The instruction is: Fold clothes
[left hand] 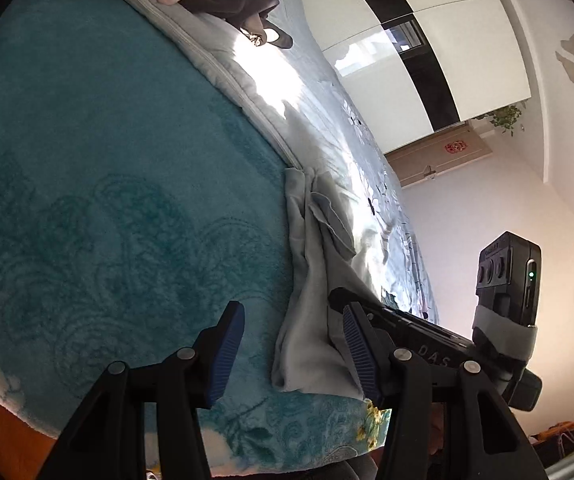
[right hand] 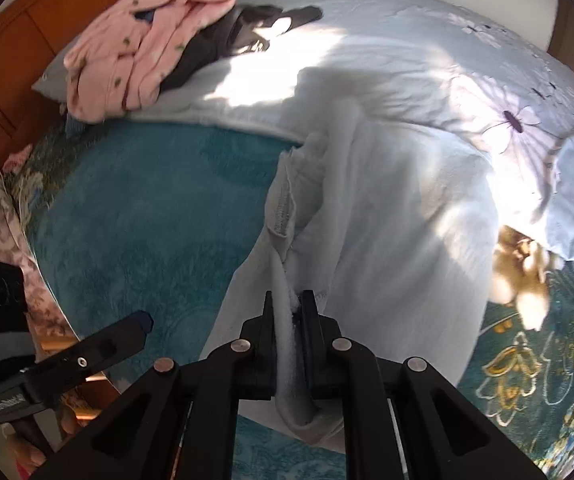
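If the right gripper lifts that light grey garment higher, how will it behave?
Probably floppy: the grey garment already creases and drapes from the right gripper, which is shut on a bunched fold. It looks fleecy, so likely light and unlikely to slip. The free end may drag across the teal blanket.

Bed [right hand: 367, 12] with teal blanket [right hand: 159, 208]; grey garment [right hand: 387, 220], pink clothes [right hand: 139, 48], floral quilt [right hand: 507, 92] on it

Teal embossed blanket [right hand: 147, 208]; pale grey garment [right hand: 387, 220].
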